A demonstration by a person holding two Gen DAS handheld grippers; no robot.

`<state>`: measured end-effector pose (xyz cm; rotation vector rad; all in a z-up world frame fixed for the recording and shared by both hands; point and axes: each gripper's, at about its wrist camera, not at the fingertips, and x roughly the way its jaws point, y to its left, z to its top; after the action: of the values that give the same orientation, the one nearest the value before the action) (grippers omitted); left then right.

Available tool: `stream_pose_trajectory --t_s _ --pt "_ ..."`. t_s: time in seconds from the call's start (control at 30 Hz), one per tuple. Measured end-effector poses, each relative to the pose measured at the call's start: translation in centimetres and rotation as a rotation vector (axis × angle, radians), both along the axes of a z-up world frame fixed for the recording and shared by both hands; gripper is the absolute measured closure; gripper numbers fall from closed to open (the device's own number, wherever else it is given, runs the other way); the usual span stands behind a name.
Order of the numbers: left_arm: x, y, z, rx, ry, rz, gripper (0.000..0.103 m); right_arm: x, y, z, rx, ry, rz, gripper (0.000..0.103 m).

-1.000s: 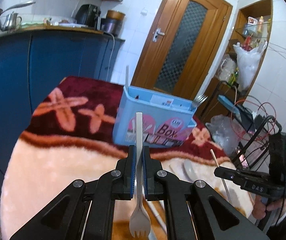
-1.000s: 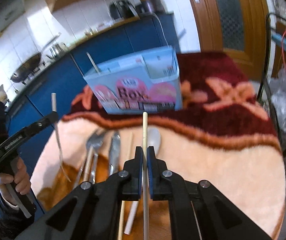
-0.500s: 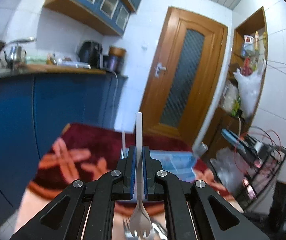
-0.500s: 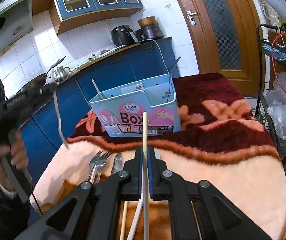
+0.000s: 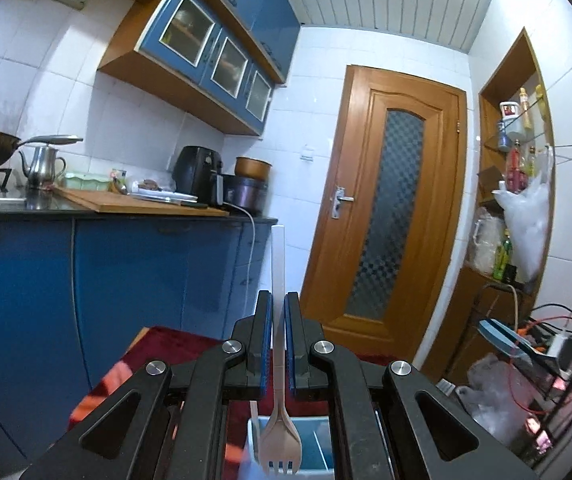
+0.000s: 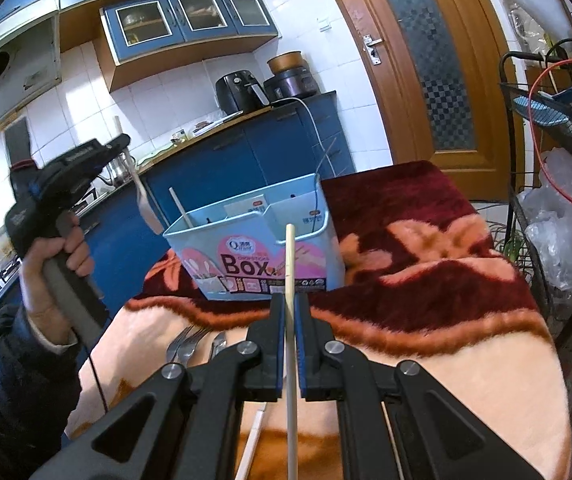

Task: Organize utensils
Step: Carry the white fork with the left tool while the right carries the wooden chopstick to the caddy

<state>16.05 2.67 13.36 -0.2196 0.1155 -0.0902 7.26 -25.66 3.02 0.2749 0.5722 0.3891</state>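
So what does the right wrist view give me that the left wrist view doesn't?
Only the right wrist view shows the right gripper shut on a chopstick, metal forks lying on the blanket, and the box's front label. Only the left wrist view shows the fork tines pointing down over the open top of the box. Both show the left gripper shut on the plastic fork, the blue box, the counter and the door.
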Motion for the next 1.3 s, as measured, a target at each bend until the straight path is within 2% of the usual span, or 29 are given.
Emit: stream_pose_trajectory --t_s 0.17,0.33,0.47,0.67,0.9,1.3 --pt "1.4 -0.3 -1.3 -0.004 -0.012 0.019 0.097 0.3 -0.4 1.2 -0.008 -0.034 -0.015 0.096" --pt "2.3 -0.2 -2.3 -0.045 0.006 0.009 0.097 1.2 0.3 2.8 -0.033 -0.077 -0.011 0.097" --pt "2.5 -0.6 -3.1 -0.026 0.023 -0.012 0.097 2.7 1.2 4.2 -0.053 -0.127 -0.020 0.096" --pt "2.4 -1.3 -4.5 0.019 0.037 -0.031 0.097 5.6 2.0 5.7 -0.025 -0.179 -0.054 0.096" --pt "3.0 -1.0 -5.5 -0.006 0.076 -0.048 0.097 8.9 3.8 7.2 -0.029 -0.288 -0.103 0.096" --pt "3.4 -1.0 -6.2 -0.013 0.096 -0.054 0.097 13.3 6.1 7.2 -0.100 -0.442 -0.213 0.096"
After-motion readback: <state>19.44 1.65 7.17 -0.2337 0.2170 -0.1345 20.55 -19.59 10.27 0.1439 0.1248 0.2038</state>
